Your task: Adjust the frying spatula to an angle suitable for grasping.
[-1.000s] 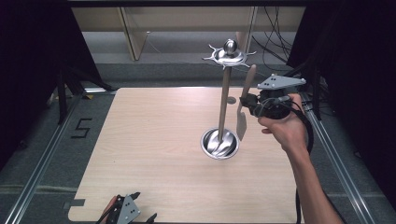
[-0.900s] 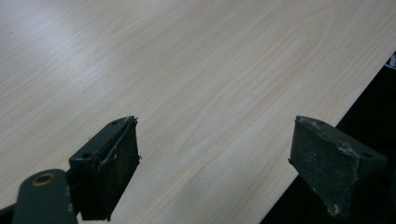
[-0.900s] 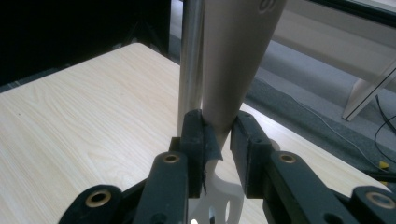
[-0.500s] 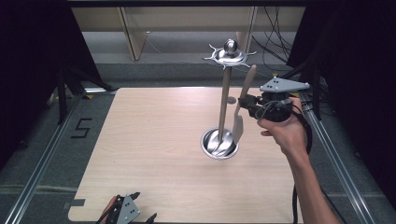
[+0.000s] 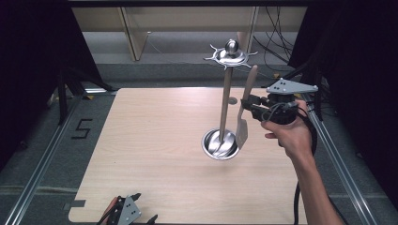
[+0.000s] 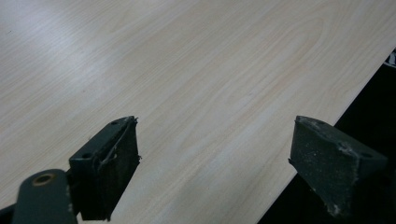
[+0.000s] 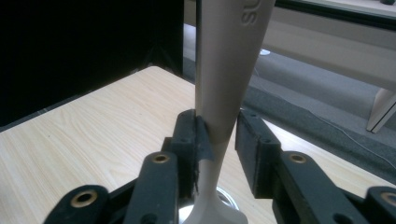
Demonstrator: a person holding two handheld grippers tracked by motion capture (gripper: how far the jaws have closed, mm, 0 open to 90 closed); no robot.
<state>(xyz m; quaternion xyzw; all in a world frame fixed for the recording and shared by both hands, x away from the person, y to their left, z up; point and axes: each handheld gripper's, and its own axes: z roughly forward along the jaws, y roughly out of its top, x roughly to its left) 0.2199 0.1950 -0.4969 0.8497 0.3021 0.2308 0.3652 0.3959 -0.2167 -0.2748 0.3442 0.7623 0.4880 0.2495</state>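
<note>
1. High view: right gripper (image 5: 247,105) clamped a pale spatula (image 5: 245,108) upright, just beside the metal stand (image 5: 225,105) near the table's (image 5: 141,140) right edge.
2. Left gripper view: left gripper (image 6: 224,161) jaws apart over the table edge.
3. Right gripper view: jaws pinched the spatula handle (image 7: 224,70).

Light wood-grain table (image 5: 155,154), squared corners, set over grey floor. One metal stand (image 5: 224,105) is seen on it, round base toward the right edge, mid-depth; upright post topped by hooked disc.
</note>
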